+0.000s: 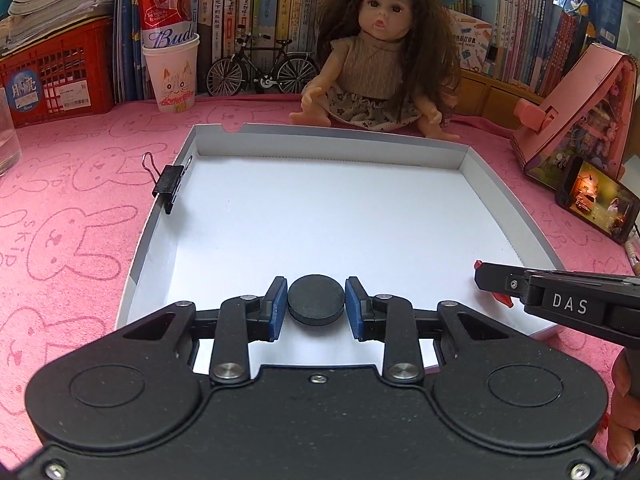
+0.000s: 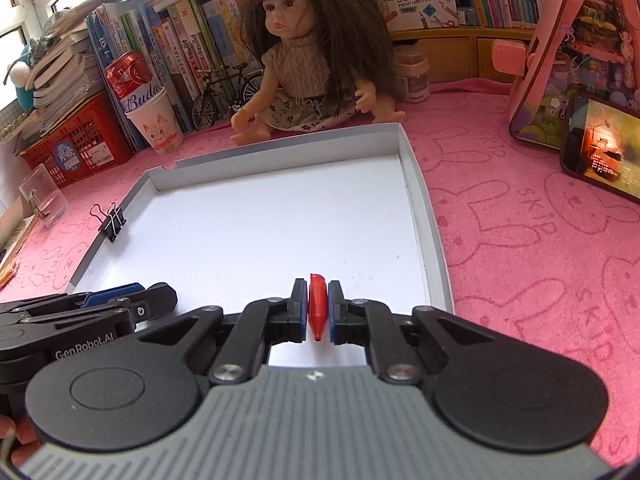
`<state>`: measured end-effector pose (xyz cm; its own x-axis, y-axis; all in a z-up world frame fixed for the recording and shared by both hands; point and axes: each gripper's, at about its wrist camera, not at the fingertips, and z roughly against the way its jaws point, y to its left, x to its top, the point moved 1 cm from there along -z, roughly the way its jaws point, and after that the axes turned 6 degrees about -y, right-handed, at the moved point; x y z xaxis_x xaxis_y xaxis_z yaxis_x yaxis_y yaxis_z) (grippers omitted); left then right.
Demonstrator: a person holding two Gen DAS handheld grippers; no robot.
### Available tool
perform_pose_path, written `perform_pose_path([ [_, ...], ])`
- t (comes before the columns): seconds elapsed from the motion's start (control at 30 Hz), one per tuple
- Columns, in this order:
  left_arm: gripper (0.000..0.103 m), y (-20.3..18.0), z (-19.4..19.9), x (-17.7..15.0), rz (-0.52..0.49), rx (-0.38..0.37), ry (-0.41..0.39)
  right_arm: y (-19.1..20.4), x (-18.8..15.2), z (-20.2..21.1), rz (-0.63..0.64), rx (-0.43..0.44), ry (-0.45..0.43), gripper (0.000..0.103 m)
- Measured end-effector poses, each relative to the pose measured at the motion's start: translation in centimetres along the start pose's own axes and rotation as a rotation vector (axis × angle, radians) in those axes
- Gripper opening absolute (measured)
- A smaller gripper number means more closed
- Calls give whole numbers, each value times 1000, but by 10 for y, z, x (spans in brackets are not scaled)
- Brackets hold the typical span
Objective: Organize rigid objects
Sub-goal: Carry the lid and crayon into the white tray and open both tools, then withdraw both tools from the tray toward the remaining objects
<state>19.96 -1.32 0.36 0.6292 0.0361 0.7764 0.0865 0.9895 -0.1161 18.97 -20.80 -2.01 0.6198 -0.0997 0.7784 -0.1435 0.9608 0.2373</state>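
1. Nearest to me, my left gripper (image 1: pixel 316 300) holds a flat black disc (image 1: pixel 316 299) pinched between its blue pads, hovering over the near edge of a shallow white tray (image 1: pixel 304 216).
2. Beside it, my right gripper (image 2: pixel 319 306) is clamped nearly fully closed on a small red plastic piece (image 2: pixel 318 304), held upright between the pads, over the tray's near right corner.
3. The tray lies in the middle of the tabletop (image 1: pixel 80 208), which is covered with a pink cloth printed with rabbits. The tray's white floor is bare.
4. A black binder clip (image 1: pixel 170 188) grips the tray's left wall, toward the far end.
5. Behind the tray's far edge sits a long-haired doll (image 1: pixel 380 60).
6. Along the tabletop's far edge stand a model bicycle (image 1: pixel 262 68), a paper cup (image 1: pixel 172 76) with a red can (image 1: pixel 166 12) in it, a red crate (image 1: pixel 56 76) and rows of books (image 1: pixel 248 0).
7. At the right edge a phone (image 1: pixel 598 200) leans beside a pink miniature house (image 1: pixel 580 116).
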Motion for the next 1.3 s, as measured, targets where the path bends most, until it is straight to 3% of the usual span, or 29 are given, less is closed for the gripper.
perform_pose_path([
  [0.47, 30, -4, 2, -3, -15, 12, -11, 1, -3, -3, 9, -2, 5, 13],
  [0.6, 30, -3, 6, -2, -5, 4, -18, 0, -3, 0, 3, 3, -5, 21],
  [0.67, 43, -3, 11, -2, -14, 6, -31, 0, -3, 2, 2, 1, -11, 31],
  [0.7, 47, -4, 14, -1, -19, 11, -42, 0, -3, 4, 3, 1, -17, 41],
  [0.77, 54, -6, 20, -1, -34, 20, -65, 0, -3, 8, 6, 1, -29, 43],
  [0.97, 75, -9, 38, -2, -53, 29, -95, -2, -4, 25, 2, 17, -80, 63],
  [1.13, 82, -12, 55, -11, -98, 44, -122, -3, -8, 43, 9, 25, -130, 80],
  [1.3, 86, -14, 71, -23, -118, 39, -132, 1, -16, 59, 61, 12, -161, 83],
])
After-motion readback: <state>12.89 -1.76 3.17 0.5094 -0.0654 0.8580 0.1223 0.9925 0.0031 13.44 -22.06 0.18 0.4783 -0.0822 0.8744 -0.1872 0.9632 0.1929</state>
